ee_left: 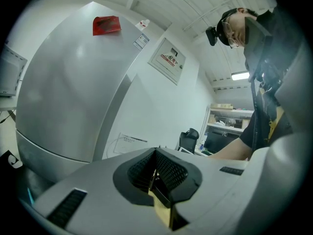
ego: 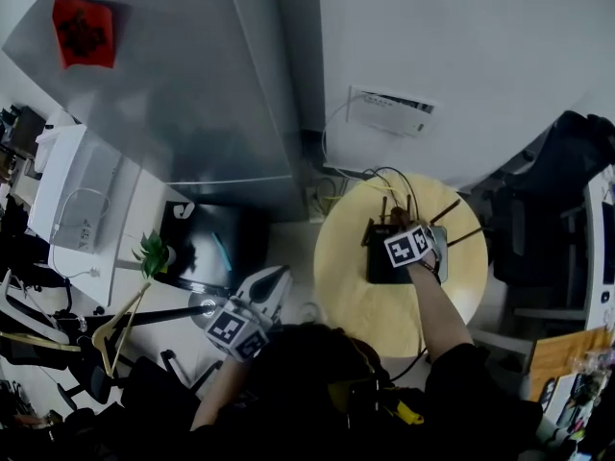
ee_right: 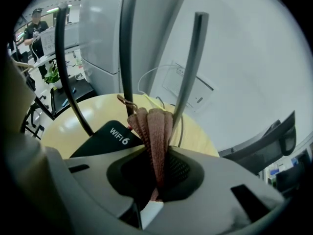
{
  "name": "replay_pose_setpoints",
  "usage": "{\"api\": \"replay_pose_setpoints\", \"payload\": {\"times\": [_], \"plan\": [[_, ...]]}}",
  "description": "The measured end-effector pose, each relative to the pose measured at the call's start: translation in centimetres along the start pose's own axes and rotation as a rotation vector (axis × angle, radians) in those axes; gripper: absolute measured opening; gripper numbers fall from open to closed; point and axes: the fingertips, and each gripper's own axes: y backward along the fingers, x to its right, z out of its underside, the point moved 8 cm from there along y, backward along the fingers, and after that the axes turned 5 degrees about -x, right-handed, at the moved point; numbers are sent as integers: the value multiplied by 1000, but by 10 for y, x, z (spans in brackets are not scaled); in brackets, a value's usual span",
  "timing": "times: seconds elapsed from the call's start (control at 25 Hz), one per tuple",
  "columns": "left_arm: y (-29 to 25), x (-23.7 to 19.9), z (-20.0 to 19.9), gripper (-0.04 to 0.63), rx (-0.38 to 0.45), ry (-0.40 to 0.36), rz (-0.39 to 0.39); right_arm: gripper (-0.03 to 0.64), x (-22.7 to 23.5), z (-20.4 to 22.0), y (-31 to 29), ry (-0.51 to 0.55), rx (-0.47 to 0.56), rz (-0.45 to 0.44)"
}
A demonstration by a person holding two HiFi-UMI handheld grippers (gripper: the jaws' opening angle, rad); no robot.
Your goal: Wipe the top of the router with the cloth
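Fingers of right gripper clenched on pink-brown knitted cloth over black plastic router; left gripper fingers closed, empty. Cloth may snag the upright antennas and tip the router.

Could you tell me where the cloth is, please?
In the right gripper view the cloth is pinched in the right tool, over the black router on the round table.

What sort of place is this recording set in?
Probably an office or lab workroom: an office chair and stocked shelves stand in the background, and the router sits on a small round table beside a plain white wall.
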Motion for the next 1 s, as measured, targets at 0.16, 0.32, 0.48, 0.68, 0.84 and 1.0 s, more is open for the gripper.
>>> {"api": "replay_pose_setpoints", "payload": {"times": [0.16, 0.32, 0.48, 0.68, 0.84, 1.0], "plan": [[-1, 2, -1, -3, 4, 0, 13, 63, 4, 0, 9, -5, 28, 14], [2, 3, 2, -3, -21, -24, 49, 64, 8, -6, 26, -41, 80, 41], [5, 3, 2, -3, -11, -23, 60, 64, 6, -10, 46, -75, 153, 59], [5, 8, -3, -3, 14, -31, 89, 63, 10, -13, 64, -119, 208, 68], [4, 8, -6, -3, 29, -41, 108, 64, 13, -13, 71, -136, 245, 59], [0, 7, -5, -3, 25, -34, 123, 64, 18, -15, 90, -140, 299, 79]]}}
